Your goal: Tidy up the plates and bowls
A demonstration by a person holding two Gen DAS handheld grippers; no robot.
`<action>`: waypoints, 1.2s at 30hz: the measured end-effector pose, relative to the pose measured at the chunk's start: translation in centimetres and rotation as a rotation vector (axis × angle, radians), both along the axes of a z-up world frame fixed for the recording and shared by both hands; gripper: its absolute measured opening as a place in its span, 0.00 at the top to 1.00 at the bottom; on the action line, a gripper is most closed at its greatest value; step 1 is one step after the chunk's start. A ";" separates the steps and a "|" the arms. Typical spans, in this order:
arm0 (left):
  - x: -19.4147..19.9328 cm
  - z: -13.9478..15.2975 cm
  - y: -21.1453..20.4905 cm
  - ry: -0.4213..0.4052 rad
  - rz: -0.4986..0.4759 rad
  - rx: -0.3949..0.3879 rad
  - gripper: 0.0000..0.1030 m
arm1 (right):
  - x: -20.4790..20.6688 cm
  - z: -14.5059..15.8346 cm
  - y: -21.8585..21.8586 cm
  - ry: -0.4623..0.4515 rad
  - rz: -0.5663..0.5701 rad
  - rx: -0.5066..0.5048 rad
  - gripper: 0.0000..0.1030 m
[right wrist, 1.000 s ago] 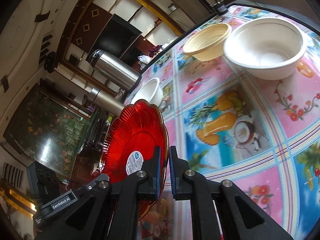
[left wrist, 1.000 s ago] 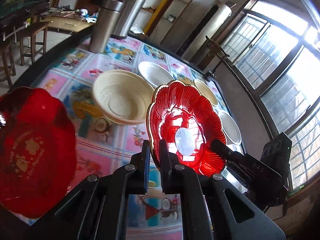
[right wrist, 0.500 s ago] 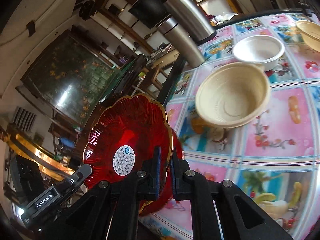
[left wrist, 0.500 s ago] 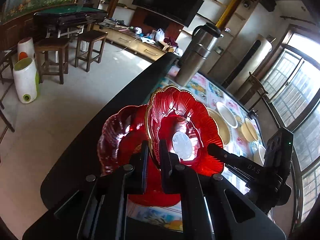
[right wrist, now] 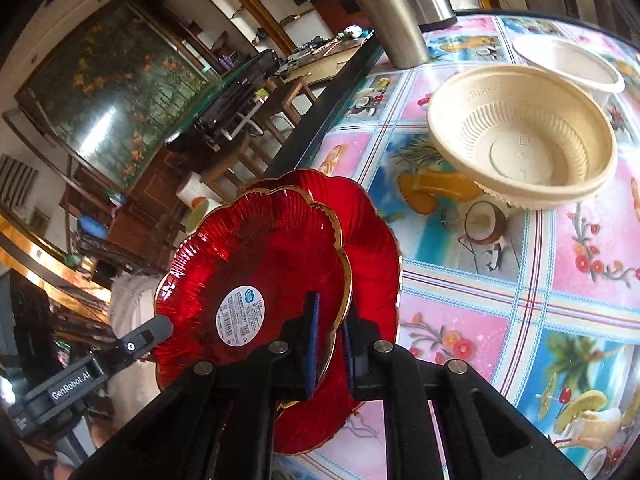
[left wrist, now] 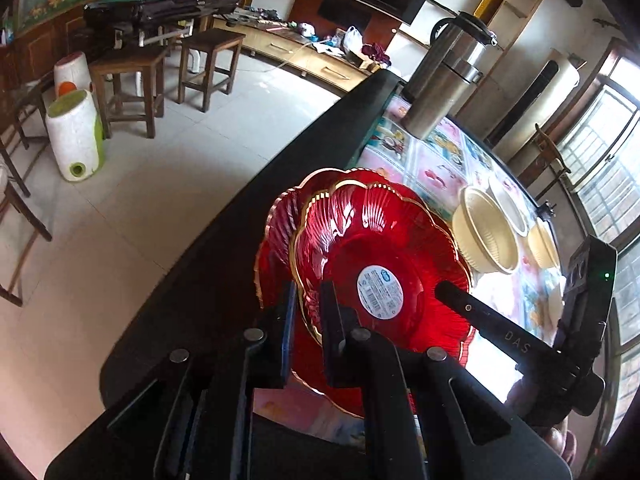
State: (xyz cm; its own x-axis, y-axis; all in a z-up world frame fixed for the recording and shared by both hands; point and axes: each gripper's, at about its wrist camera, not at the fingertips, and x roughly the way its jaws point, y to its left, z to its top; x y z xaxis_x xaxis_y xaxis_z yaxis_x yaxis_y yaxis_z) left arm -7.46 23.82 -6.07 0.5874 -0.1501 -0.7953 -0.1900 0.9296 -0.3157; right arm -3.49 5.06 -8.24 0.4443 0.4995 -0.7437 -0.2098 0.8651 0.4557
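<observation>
Both grippers hold one red scalloped plate with a gold rim and a white sticker by opposite edges. My left gripper is shut on its near rim; my right gripper is shut on the other rim. The held plate hovers tilted just above a second red plate lying near the table's dark edge. A beige ribbed bowl sits beyond, with a white bowl behind it.
The table has a colourful fruit-print cloth and a dark rim. Steel flasks stand at the far corner. More pale bowls lie further along. Stools stand on the floor beyond the edge.
Both grippers carried the held red plate from over the table's middle to the table edge, above the second red plate, and lowered it closer to that plate.
</observation>
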 end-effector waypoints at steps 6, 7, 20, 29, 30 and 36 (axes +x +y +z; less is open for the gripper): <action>-0.2 0.9 0.7 -0.038 0.021 0.029 0.92 | -0.6 0.4 1.6 -0.043 0.028 -0.128 0.85; -0.3 1.0 0.6 -0.041 0.015 0.026 0.92 | -0.6 0.4 1.6 -0.037 0.041 -0.131 0.81; -0.6 2.8 -5.8 -0.071 -0.159 0.064 0.88 | -4.4 6.1 -6.8 -0.354 -0.049 -0.084 0.31; 0.6 3.9 -11.8 -0.068 -0.276 0.064 0.51 | -3.1 3.1 -21.9 -0.185 -0.371 0.180 0.29; 0.7 4.1 -12.4 -0.068 -0.282 0.063 0.50 | -2.9 2.7 -22.6 -0.168 -0.383 0.203 0.29; 0.9 3.6 -15.4 -0.037 -0.341 0.074 0.43 | -0.4 0.4 -24.2 -0.069 -0.395 0.291 0.29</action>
